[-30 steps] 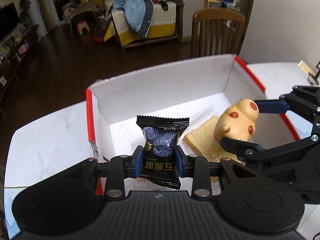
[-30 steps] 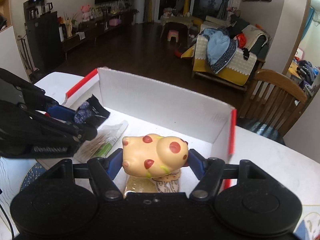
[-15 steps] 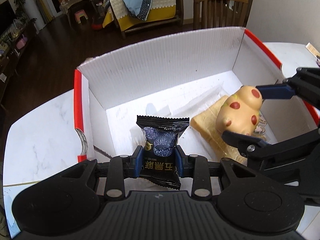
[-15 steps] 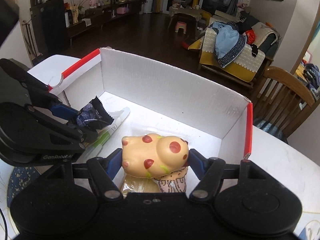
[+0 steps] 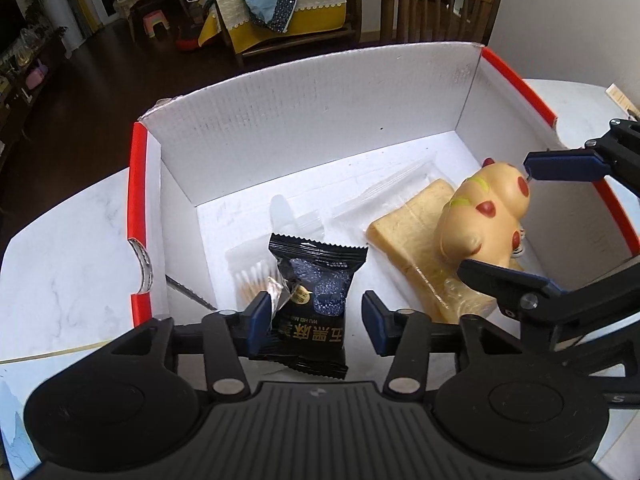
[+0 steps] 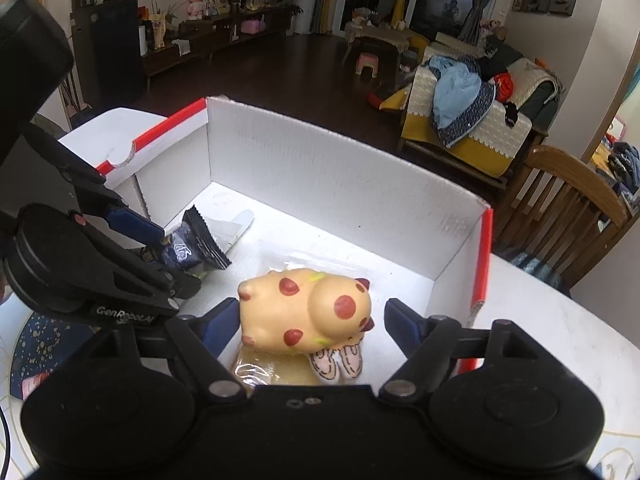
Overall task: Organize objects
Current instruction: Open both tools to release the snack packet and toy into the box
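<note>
From the left wrist view, the left gripper [image 5: 316,322] points down into a white box [image 5: 312,120] with red edges. Its two blue fingers [image 5: 258,320] are spread apart, with a gap on each side of a black snack packet [image 5: 316,296], so the packet is let go. The packet sits in the box, leaning on a clear bag of cotton swabs [image 5: 250,276]. To the right, a wrapped slice of bread [image 5: 404,228] lies on the box floor, and a yellow toy with red spots [image 5: 484,216] rests on top of it. The right gripper [image 5: 532,220] reaches in from the right side around the toy. From the right wrist view, the right gripper [image 6: 308,320] also tips down into the box [image 6: 320,176]. Its fingers [image 6: 222,320] are wide open, and the toy [image 6: 304,312] sits loose between them on the bread [image 6: 256,368]. The left gripper [image 6: 160,256] comes in from the left, beside the snack packet [image 6: 192,244].
</note>
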Demonstrator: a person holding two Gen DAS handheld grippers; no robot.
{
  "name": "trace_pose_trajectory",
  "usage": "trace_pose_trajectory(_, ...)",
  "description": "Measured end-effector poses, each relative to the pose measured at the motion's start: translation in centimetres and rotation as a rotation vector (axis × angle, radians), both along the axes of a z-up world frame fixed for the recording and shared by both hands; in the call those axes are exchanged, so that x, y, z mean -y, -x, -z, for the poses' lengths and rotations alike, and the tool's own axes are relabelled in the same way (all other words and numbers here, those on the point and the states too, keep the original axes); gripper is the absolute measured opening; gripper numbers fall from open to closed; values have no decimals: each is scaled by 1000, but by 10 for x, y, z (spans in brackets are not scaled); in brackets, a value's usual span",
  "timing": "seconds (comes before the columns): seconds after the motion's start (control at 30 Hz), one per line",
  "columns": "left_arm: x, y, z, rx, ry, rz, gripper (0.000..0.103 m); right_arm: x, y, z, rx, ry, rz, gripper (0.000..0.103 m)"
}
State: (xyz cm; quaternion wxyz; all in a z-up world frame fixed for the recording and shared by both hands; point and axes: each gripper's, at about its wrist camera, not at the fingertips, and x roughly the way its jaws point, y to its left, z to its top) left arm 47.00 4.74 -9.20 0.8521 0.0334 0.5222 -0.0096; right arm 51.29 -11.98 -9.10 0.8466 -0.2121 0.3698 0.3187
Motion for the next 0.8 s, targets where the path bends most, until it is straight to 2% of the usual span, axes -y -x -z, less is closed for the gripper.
trace_pose_trajectory(0.2,6,6,-5,18,2,12,63,10,6,-8,19,-18,-11,90)
trace_pose_trajectory(0.23,6,8,-7,24,-3,11,70,12,7,-10,21,-23,-11,91)
trace_pose_trajectory(0.27,6,10,-9,31,-2,9,72,13,8,-12,22,-27,-11,91)
trace_pose_trajectory(0.6,-1,36,-40,107,29,-24,72,32,29,-37,51,-69,-10,91)
trace_pose_trajectory(0.8,3,65,-63,170,36,-2,72,46,43,-55,25,-118,10,91)
